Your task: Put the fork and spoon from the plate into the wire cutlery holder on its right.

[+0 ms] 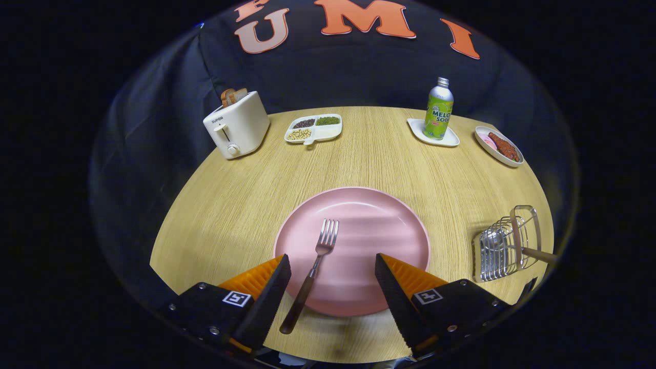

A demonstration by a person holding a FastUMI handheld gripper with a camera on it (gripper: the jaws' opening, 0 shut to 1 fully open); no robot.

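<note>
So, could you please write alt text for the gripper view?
The open gripper hovers over a pink plate, a fork lying between its fingers. To the right, a spoon already sits in the wire cutlery holder.

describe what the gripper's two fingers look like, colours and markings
The gripper has two wedge-shaped fingers with black ribbed inner pads and orange ridged backs. Each sits on a black block with small screws and a white square tag bearing a black marker pattern.

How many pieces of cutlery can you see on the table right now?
2. The fork lies on the pink plate, between the open gripper fingers. The spoon sits in the wire holder, right of the plate.
</note>
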